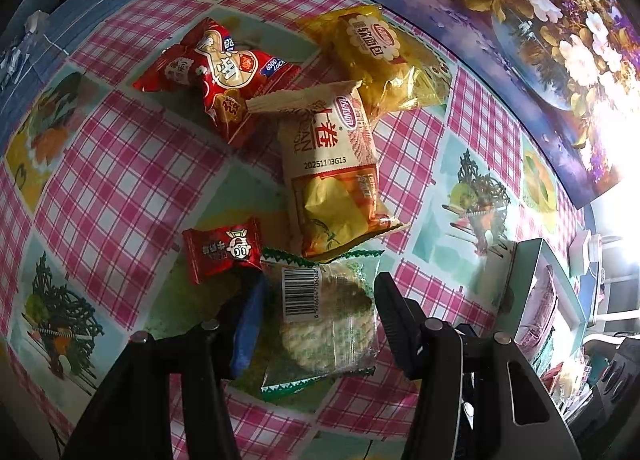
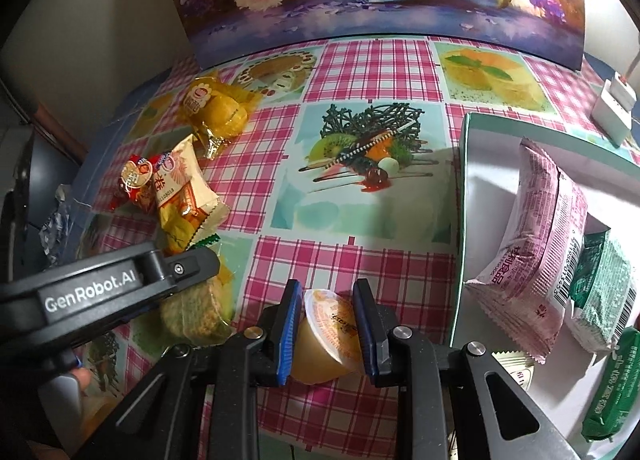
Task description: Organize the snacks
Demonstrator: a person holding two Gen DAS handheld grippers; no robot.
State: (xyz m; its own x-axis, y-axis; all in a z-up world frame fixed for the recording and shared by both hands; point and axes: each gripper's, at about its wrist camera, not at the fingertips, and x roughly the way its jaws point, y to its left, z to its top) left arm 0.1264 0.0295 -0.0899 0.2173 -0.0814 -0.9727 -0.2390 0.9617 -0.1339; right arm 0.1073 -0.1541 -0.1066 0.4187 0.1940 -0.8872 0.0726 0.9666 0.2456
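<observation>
**newbie:** what's your left hand dealing with right now?

**me:** left wrist view: my left gripper [image 1: 316, 316] points down over the green-edged rice cracker pack [image 1: 324, 320]. Jaws are partly apart with the pack between them; I can't tell if the pads [image 1: 250, 324] actually press it. The pack lies at the near end of the snack pile, just below the cream-and-orange roll pack [image 1: 332, 168], and the small red candy [image 1: 222, 250] is touching its left corner. I reckon it's light, crinkly and slick film over brittle discs, so I'd pinch across the flat sides, gently, or it'll crack. The red puffed bag [image 1: 212, 76] and yellow bread bag [image 1: 380, 60] are further up the pile, soft and airy.

**newbie:** and the right?

**me:** right wrist view: my right gripper [image 2: 328, 336] is clamped on a jelly cup [image 2: 332, 336], blue pads on its sides, foil lid tilted up. Smooth tapered plastic, a bit heavy for its size, probably slippery, so a grip near the rim seems safest. It's hanging over the checked tablecloth [image 2: 360, 220], just left of the white box [image 2: 464, 200], where the pink packet [image 2: 528, 236] and green packets [image 2: 600, 284] already lie
</observation>
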